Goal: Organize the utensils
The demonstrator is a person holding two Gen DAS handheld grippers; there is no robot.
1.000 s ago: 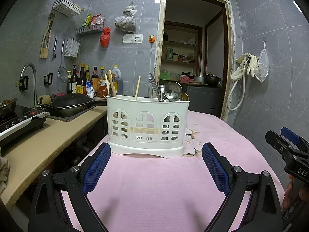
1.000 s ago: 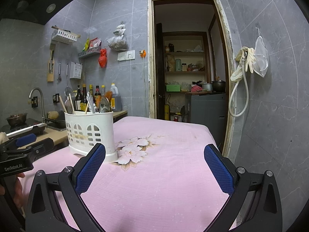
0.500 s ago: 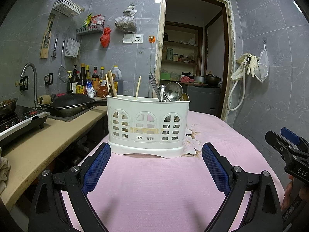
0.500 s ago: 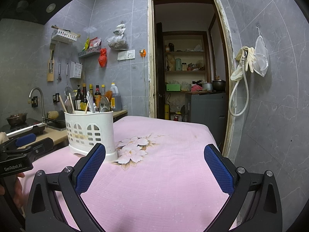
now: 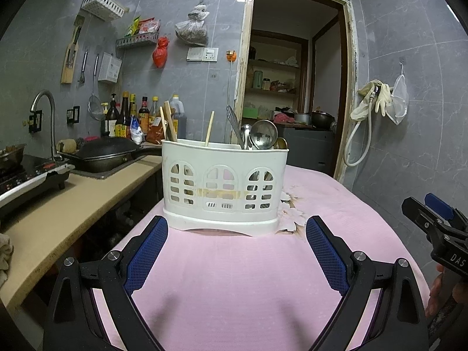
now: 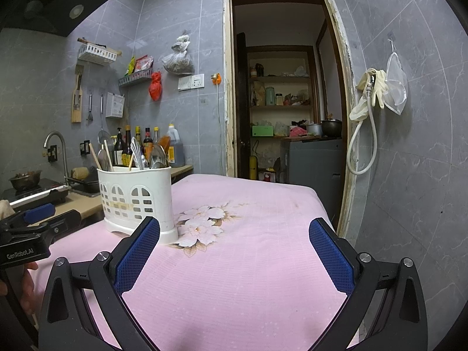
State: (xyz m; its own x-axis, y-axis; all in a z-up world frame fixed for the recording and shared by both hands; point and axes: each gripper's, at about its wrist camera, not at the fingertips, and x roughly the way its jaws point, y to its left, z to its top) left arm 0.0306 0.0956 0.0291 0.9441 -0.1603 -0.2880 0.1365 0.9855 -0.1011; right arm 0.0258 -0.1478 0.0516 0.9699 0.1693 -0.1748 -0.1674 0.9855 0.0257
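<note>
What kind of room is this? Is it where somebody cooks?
Yes, it looks like a home kitchen. There is a wok by the sink tap, sauce bottles along the tiled wall, and a white caddy of spoons and chopsticks on the pink table.

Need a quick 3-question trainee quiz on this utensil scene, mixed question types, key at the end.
1. True or false: the left gripper holds a spoon.
2. The white utensil caddy stands on: A) the pink tablecloth B) the counter C) the stove.
3. Fill in: in the caddy, the chopsticks stand toward its left end and the metal ______ toward its right end.

Key: 1 false, both grippers open and empty, right gripper too; 2 A; 3 spoons.
</note>
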